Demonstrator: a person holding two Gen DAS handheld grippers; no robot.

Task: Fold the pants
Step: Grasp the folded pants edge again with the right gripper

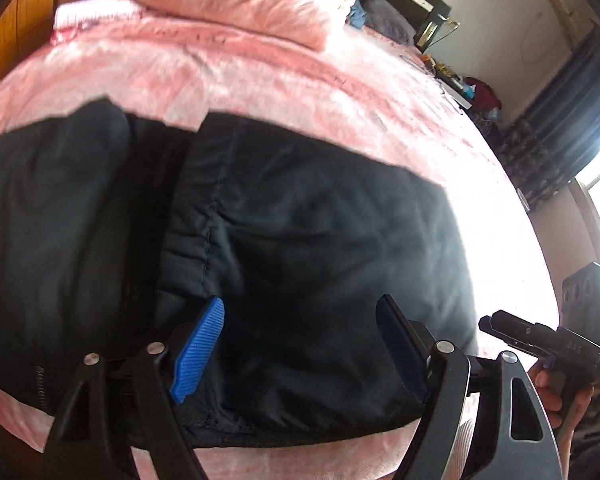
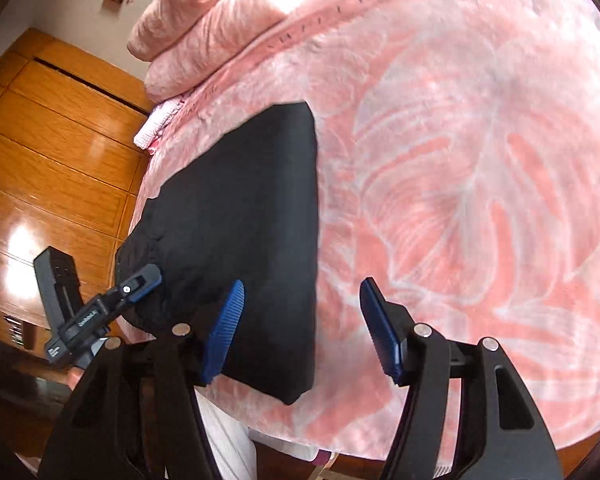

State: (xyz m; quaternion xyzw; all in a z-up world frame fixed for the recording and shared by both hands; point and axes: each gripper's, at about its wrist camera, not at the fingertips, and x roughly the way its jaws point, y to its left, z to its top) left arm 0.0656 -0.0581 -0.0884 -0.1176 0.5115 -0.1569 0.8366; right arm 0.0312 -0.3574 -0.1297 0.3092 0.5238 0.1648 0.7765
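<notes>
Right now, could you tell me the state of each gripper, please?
Left gripper: open above the black pants, holding nothing.
Right gripper: open, empty, over the pants' edge.

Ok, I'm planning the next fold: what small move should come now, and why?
Probably lower the right gripper onto the near right corner of the black padded pants and pinch it. Both grippers look open and empty, the left gripper hovers over the cloth, and the pants lie flat on the pink fleece blanket.
</notes>
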